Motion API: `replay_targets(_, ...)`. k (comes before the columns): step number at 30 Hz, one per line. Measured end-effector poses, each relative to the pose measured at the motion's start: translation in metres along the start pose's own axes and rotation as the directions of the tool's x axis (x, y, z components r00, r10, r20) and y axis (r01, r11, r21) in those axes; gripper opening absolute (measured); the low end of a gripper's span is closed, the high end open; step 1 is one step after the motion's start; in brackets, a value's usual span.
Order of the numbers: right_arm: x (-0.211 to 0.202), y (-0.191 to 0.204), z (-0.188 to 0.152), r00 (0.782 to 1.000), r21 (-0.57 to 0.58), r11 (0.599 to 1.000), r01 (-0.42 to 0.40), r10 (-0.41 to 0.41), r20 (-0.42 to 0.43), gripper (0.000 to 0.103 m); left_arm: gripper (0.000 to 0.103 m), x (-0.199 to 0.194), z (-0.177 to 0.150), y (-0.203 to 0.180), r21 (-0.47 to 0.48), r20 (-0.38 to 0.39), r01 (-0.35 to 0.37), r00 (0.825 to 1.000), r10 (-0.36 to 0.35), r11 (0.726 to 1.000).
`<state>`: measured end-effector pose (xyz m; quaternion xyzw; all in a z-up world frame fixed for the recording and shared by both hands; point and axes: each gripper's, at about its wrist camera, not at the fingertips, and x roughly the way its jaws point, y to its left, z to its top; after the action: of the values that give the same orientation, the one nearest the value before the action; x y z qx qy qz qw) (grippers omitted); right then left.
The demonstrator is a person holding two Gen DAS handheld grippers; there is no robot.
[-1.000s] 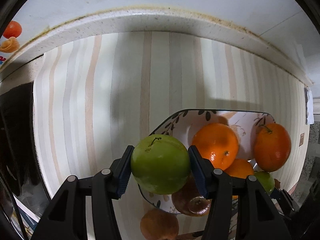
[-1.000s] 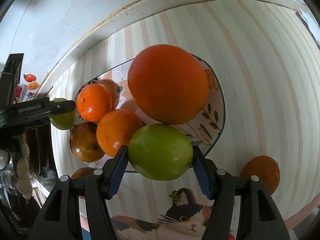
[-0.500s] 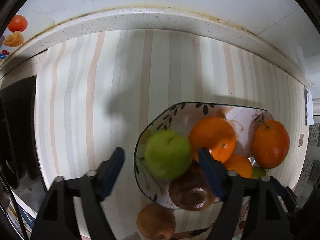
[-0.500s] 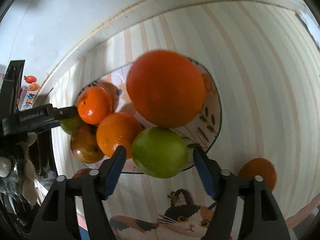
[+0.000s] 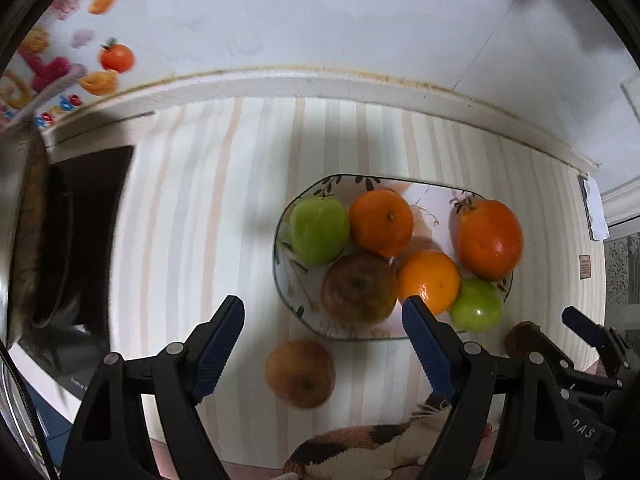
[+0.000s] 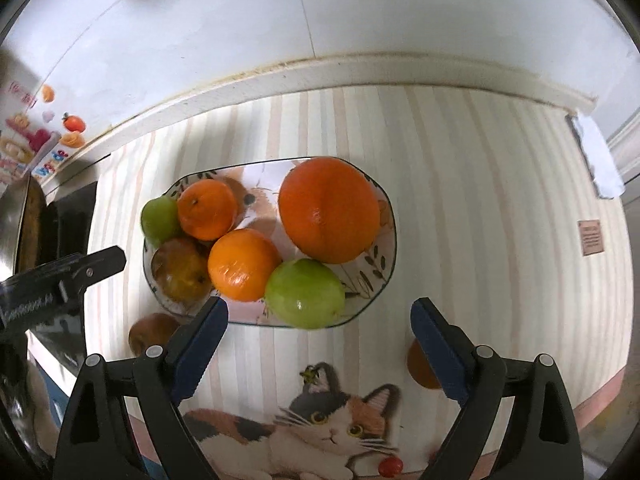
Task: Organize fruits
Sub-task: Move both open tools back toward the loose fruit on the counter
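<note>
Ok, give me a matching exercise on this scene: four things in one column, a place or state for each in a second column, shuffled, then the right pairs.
Things:
1. biggest orange
2. brown apple off the plate
3. left gripper
4. green apple nearest the right gripper

Places or states:
A. on the mat, outside the plate
B. open, holding nothing
C. at the plate's near rim
D. on the plate's right side in the right wrist view

Pairs: 1-D, 2-A, 3-B, 4-C
</note>
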<state>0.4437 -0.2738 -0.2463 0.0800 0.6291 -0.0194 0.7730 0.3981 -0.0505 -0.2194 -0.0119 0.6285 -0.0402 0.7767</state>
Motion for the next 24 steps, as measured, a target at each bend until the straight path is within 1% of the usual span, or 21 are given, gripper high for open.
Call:
replay_targets(3, -0.017, 0.004, -0.011, 1.000, -0.018, 1.000, 0.009, -0.009, 0.028, 0.095, 0.081, -0.019, -0.013, 0.000, 0.001, 0.047, -0.017, 0.999, 0.017, 1.000)
replay_targets(7, -0.040, 0.010, -0.026, 0.998, -0.037, 0.999, 0.011, -0.009, 0.069, 0.095, 0.081, -0.040, -0.027, 0.002, -0.008, 0.090, -0.009, 0.996, 0.010, 1.000)
replay_targets(12, -0.074, 0.019, -0.044, 0.991, -0.056, 0.998, 0.020, -0.013, 0.130, 0.095, 0.081, -0.068, -0.047, -0.002, -0.001, 0.158, -0.019, 0.987, 0.019, 1.000)
replay_targets(14, -0.086, 0.021, -0.051, 0.988, -0.059, 0.998, 0.022, -0.013, 0.152, 0.095, 0.081, -0.077, -0.056, -0.003, -0.002, 0.166, -0.005, 0.986, 0.005, 1.000)
replay_targets(16, -0.096, 0.023, -0.056, 0.986, -0.062, 0.998, 0.021, -0.010, 0.167, 0.095, 0.081, -0.085, -0.063, -0.003, -0.003, 0.185, -0.012, 0.983, 0.012, 1.000)
replay_targets(19, -0.108, 0.027, -0.062, 0.982, -0.064, 0.998, 0.021, -0.008, 0.191, 0.095, 0.081, -0.090, -0.070, -0.001, -0.021, 0.191, 0.006, 0.982, -0.002, 1.000)
replay_targets(24, -0.115, 0.024, -0.067, 0.983, -0.044, 0.999, -0.019, 0.026, 0.184, 0.095, 0.081, -0.089, -0.074, 0.004, -0.052, 0.183, 0.022, 0.983, -0.012, 0.998)
